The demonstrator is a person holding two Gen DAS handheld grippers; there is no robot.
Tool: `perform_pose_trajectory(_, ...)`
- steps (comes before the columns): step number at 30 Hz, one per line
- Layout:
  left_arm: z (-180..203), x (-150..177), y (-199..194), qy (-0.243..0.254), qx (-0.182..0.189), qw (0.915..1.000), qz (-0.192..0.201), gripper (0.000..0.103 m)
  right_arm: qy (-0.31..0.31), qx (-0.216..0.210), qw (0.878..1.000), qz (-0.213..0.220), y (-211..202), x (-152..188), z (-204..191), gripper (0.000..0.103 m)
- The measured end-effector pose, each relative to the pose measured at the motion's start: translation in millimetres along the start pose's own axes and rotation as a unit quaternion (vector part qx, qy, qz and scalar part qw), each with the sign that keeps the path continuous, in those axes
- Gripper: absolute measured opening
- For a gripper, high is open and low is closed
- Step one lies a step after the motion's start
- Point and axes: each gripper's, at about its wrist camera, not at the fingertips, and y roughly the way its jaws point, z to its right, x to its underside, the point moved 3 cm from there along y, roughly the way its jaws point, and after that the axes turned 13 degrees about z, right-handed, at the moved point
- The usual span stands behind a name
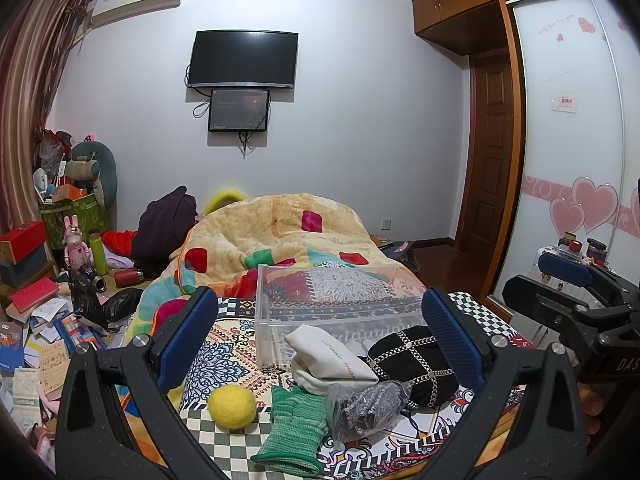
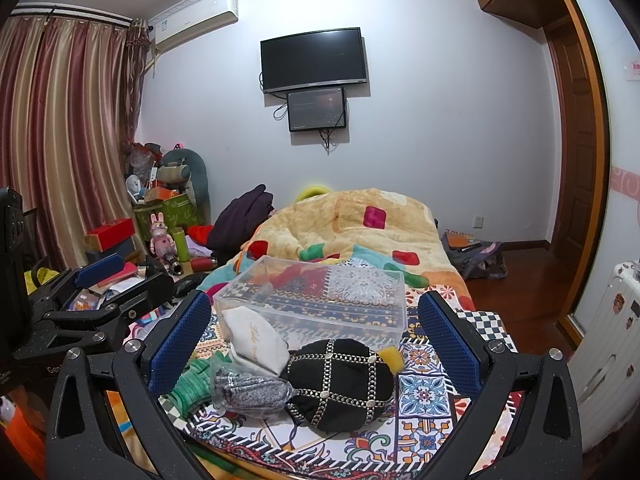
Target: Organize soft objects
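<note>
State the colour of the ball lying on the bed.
Yellow; the ball shows best in the left wrist view.

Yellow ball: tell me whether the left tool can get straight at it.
Probably yes. The yellow ball lies bare on the patterned cloth, just ahead of the open left tool, with nothing over it.

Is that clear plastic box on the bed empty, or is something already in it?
Empty. Through the clear box only the patterned bedspread shows; the soft things lie outside, in front.
</note>
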Motion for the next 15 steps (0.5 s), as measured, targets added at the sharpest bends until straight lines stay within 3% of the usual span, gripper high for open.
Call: perform_pose_trajectory(15,1.2,-3.7,-3.1,0.005,0.006,1.0000,-0.003,0.103,0.001,0.000,1.000,0.000,-0.2,0.6,-0.1,0.103)
